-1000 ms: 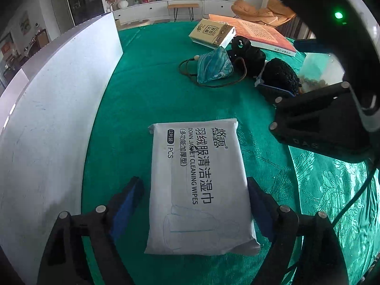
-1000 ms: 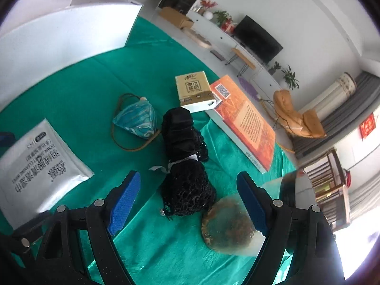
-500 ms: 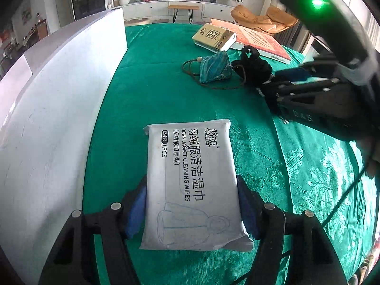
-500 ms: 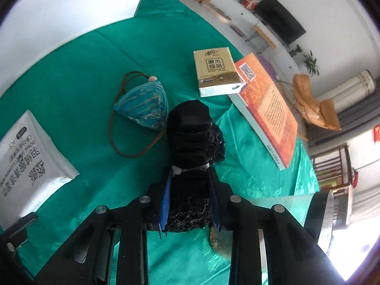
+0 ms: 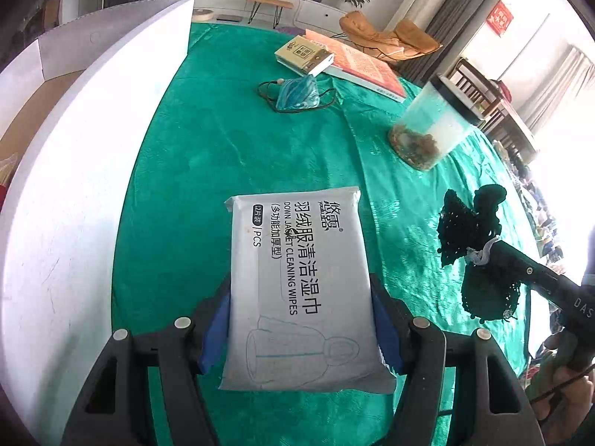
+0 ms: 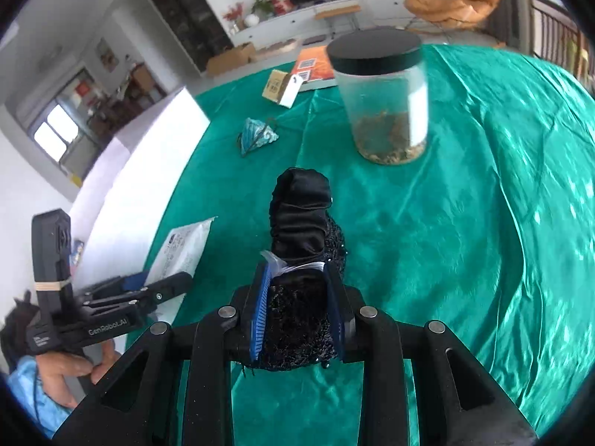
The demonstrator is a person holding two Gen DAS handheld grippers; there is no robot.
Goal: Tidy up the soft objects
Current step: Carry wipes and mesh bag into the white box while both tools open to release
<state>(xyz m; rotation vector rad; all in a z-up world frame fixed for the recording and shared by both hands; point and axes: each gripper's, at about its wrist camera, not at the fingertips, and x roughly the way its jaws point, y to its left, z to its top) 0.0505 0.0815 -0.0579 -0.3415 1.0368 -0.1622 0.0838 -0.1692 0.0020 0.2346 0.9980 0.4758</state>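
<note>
Green table (image 5: 230, 141) is carrying the jar (image 5: 431, 126); near it, the left gripper (image 5: 301, 319) is clamping the wipes (image 5: 297, 282), the right gripper (image 6: 297, 308) is pinching the black bundle (image 6: 301, 223). Nothing looks sorted; the pouch (image 5: 297, 91) is waiting beyond the jar.

1. Wipes pack (image 5: 297, 282) lying on the tablecloth (image 5: 208, 156), beside the box wall (image 5: 74, 186) at left.
2. Pouch (image 5: 297, 93) farther back.
3. Tissue box (image 5: 303, 54) resting on the book (image 5: 364, 68) behind.
4. Jar (image 5: 431, 126) standing at right.

Black left claw (image 5: 301, 329) at bottom centre, blue pads (image 5: 215, 329), silver screws; light-blue sleeve (image 6: 28, 390) lower left, right-wrist view.
</note>
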